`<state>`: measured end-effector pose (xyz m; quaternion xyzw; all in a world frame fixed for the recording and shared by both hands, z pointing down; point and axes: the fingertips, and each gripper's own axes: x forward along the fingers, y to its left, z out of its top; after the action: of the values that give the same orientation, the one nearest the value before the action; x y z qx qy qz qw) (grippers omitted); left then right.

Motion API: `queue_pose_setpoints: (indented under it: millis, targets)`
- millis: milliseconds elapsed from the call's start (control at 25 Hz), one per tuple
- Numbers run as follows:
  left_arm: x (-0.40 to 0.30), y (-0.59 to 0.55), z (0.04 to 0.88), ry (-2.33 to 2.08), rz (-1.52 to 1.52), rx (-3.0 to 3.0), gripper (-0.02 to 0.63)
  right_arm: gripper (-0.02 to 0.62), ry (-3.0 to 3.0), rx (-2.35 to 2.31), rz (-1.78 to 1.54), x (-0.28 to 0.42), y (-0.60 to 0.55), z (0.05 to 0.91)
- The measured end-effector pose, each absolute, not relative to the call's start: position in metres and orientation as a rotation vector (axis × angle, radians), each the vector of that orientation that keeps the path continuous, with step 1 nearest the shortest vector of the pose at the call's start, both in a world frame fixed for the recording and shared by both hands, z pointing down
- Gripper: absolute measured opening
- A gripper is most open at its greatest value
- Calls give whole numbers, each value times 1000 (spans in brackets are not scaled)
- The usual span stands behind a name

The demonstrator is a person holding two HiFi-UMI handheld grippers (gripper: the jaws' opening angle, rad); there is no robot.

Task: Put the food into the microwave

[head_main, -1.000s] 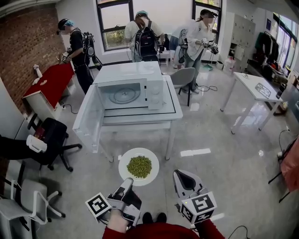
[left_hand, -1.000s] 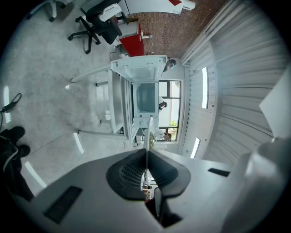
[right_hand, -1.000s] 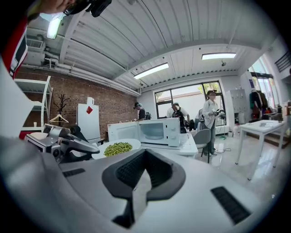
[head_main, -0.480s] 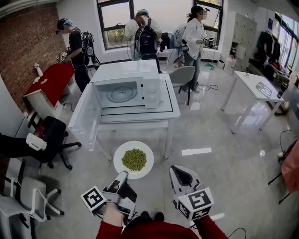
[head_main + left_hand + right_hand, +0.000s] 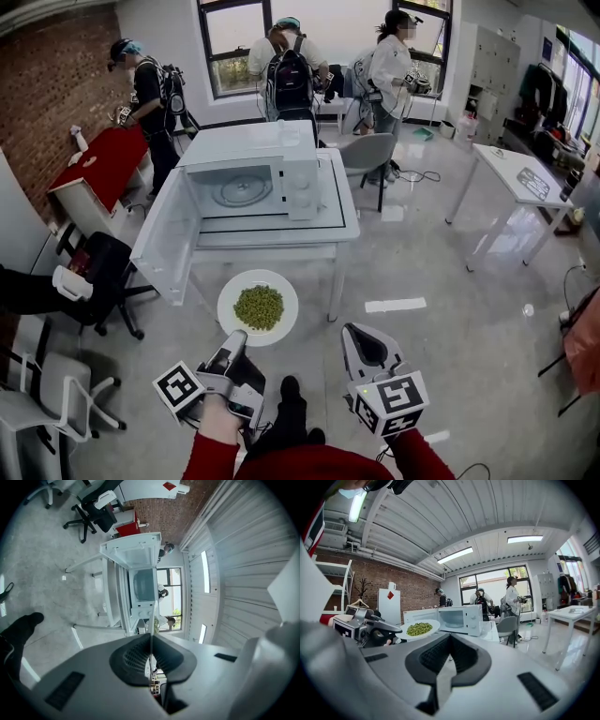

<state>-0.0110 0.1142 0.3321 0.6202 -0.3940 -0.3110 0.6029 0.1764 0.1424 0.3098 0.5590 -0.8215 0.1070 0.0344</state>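
Note:
A white plate [image 5: 234, 291] heaped with green peas [image 5: 258, 307] hangs in the air in front of the table, level. My left gripper [image 5: 238, 336] is shut on its near rim; in the left gripper view that rim [image 5: 151, 616] shows edge-on as a thin line between the pads. The white microwave [image 5: 251, 185] stands on a white table [image 5: 342, 220] ahead, its door [image 5: 167, 242] swung wide to the left and its glass turntable [image 5: 241, 190] bare. My right gripper [image 5: 354, 330] floats to the right of the plate, shut with nothing in it. From the right gripper view the plate [image 5: 419, 629] lies left of the microwave [image 5: 461, 618].
Several people stand by the windows behind the microwave. A black office chair [image 5: 103, 272] is at the left, a grey chair [image 5: 366, 155] behind the table, and a second white table [image 5: 511, 178] at the right. A red-covered bench [image 5: 98, 164] runs along the brick wall.
Both grippers and the plate have come closer to the microwave table, and the plate has drifted a little left and up in the head view. The left gripper's hold on the rim is unchanged.

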Motion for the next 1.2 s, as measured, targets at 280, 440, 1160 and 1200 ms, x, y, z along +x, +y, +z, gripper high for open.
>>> queue_pose_setpoints:
  millis: [280,440,1160,1200]
  targets:
    - [-11,83,339,-915,-735,1423,21,14,-2521,1732,364,178,115,317]
    - [-10,59,342,-916,-727,1421,21,14,-2511,1726,382,178,91,322]
    - [-29,-77,347,-932,-714,1378,21,14,-2526,1634,429,128,-55,316]
    - [-31,-81,349,-930,-715,1378,21,14,-2522,1627,426,124,-60,318]
